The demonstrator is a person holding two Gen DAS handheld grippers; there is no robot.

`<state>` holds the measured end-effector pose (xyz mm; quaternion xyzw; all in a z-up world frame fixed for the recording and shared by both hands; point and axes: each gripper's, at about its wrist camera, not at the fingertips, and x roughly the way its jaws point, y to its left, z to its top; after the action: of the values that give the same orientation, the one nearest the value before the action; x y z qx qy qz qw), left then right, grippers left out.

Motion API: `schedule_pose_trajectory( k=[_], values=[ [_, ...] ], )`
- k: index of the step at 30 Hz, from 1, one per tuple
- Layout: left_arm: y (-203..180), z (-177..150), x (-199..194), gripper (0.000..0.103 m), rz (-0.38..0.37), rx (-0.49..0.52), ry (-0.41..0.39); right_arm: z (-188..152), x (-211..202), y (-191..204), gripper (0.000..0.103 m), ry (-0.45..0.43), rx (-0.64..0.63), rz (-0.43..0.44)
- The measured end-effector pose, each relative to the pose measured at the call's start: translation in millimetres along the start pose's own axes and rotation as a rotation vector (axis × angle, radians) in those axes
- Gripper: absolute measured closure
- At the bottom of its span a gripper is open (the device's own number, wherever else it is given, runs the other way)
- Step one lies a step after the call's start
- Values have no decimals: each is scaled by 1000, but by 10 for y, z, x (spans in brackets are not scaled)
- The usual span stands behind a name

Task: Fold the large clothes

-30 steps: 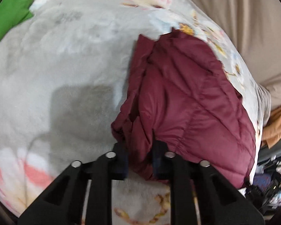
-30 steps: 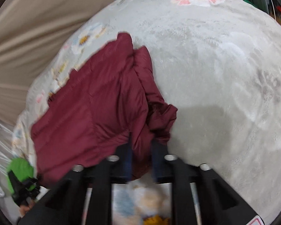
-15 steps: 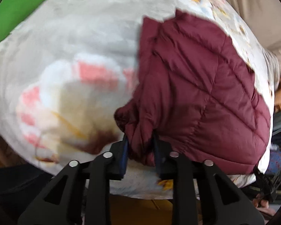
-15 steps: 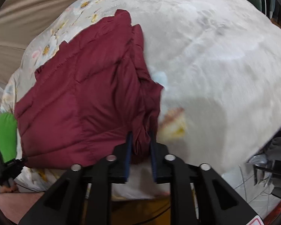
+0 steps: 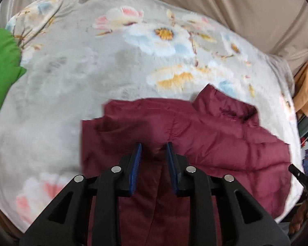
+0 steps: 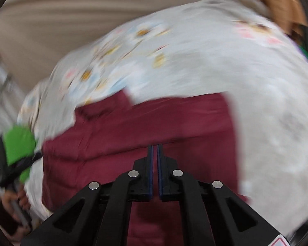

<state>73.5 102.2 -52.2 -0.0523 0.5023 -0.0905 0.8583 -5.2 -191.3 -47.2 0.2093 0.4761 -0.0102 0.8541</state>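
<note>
A maroon quilted jacket (image 5: 215,143) lies on a grey floral blanket (image 5: 71,71); its collar points to the far side. It also shows in the right wrist view (image 6: 154,127), blurred. My left gripper (image 5: 153,149) is above the jacket's near part with its jaws apart, a fold of maroon cloth standing between the blue pads (image 5: 136,164). My right gripper (image 6: 155,151) is over the jacket with its jaws almost together, a thin gap between the pads; no cloth shows in that gap.
A green item (image 5: 2,67) lies at the blanket's left edge. A beige curtain (image 5: 236,4) hangs behind. Orange cloth (image 5: 306,86) and clutter sit off the right side. The other gripper and hand (image 6: 14,176) show at the right wrist view's left.
Both grippers swung the jacket round so it now lies crosswise with the collar far. The left jaws opened wider. The right jaws closed to a thin gap with no cloth between them.
</note>
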Motion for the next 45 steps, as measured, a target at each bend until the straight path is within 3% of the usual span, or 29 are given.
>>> schedule_pose_trajectory(
  k=[4,8,10,19,27,30,32,36,37,39,42,45],
  values=[
    [37,41,280,76,44,-9,0,6,423,135,103,43,-90,-36],
    [170,228,426,72,111,-41,-35,298,476,-167,103,-22,-15,-91],
    [244,311,526,64,125,-63,-32,487,510,-404,103,-57,53,-130],
    [49,369,834,56,244,33,-40,531,746,-731,103,-87,97,-135],
    [33,376,895,55,257,53,-27,626,760,-746,103,-59,122,-134],
    [33,434,780,56,262,37,2,663,513,-594,99,-90,116,-189],
    [31,467,529,58,226,-5,-21,638,287,-388,99,-114,61,-161],
    [-188,430,-7,54,82,-8,-93,394,165,186,99,-38,-59,-16],
    [-308,380,-57,47,32,19,-76,306,198,360,99,-14,-94,26],
    [-554,215,35,45,-9,90,-9,130,321,693,99,42,-165,94],
    [-750,-51,292,46,18,156,87,-149,562,1039,99,132,-261,139],
    [-690,-179,374,44,56,177,71,-223,602,899,103,130,-276,84]
  ],
)
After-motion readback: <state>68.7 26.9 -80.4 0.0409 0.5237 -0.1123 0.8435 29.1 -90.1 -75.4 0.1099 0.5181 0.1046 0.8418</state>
